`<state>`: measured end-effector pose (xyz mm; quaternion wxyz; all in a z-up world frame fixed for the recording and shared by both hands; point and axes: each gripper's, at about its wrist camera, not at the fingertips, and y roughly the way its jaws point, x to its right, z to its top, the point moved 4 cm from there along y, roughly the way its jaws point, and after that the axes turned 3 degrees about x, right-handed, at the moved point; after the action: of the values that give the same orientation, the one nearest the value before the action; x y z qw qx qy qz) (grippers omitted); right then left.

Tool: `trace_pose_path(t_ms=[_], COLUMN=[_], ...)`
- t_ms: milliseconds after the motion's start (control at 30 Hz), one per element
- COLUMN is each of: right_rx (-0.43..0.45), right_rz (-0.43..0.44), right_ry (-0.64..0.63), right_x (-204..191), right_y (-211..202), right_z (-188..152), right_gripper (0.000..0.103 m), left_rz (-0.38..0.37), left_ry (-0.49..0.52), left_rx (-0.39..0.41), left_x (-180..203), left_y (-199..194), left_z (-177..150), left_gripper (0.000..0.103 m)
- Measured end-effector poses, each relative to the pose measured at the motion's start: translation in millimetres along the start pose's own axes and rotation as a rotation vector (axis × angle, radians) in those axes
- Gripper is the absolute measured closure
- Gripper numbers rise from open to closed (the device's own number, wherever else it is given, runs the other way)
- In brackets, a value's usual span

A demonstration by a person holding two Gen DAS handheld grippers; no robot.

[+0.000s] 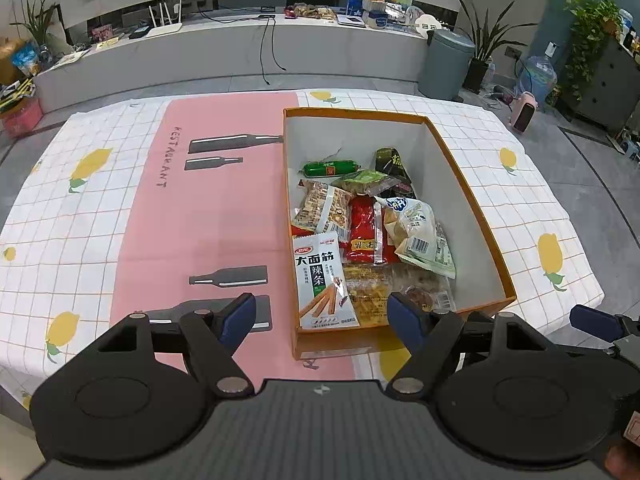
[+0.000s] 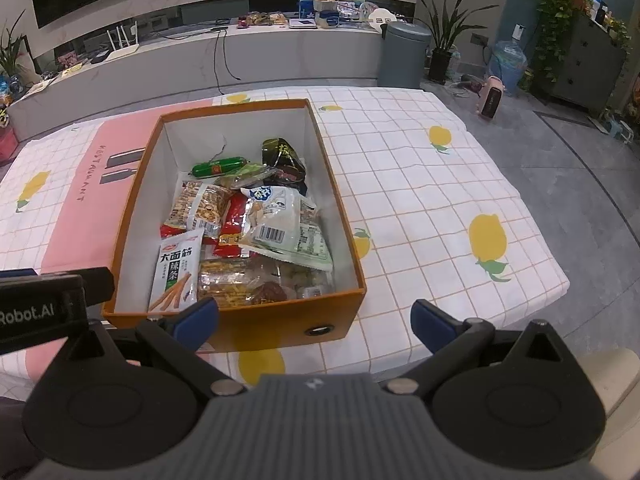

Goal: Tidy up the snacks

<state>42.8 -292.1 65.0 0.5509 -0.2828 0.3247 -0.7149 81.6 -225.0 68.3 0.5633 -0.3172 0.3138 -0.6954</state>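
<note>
Our left gripper (image 1: 321,316) and right gripper (image 2: 315,320) both gape, holding nothing, just short of the orange cardboard box (image 1: 472,184). Inside it lie the crinkly plastic snack packets (image 2: 248,232), which we judge light, soft and slippery. We would pinch a sealed edge, such as the white spicy-strip packet (image 1: 324,284) at the box's near wall.

Orange box (image 1: 472,184), lemon-print checked cloth (image 1: 520,216), seemingly pink mat (image 1: 224,208).
</note>
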Motion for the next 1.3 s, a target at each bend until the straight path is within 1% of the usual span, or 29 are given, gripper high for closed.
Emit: trace_pose_path(t_ms=[567, 900, 1300], right_rx=[-0.010, 0.001, -0.001], right_rz=[0.008, -0.006, -0.022], right_ry=[-0.017, -0.030, -0.036], right_x=[-2.9, -3.5, -5.0], right_y=[2.4, 2.9, 4.2], right_z=[-1.5, -1.2, -1.5], right_gripper=[0.003, 0.003, 0.003], left_rz=[0.002, 0.022, 0.028], left_ry=[0.009, 0.013, 0.014], left_rx=[-0.005, 0.023, 0.029], left_x=[3.7, 5.6, 6.8], left_y=[2.3, 2.3, 3.1], left_z=[-2.2, -4.3, -5.4], left_gripper=[0.016, 0.016, 0.016])
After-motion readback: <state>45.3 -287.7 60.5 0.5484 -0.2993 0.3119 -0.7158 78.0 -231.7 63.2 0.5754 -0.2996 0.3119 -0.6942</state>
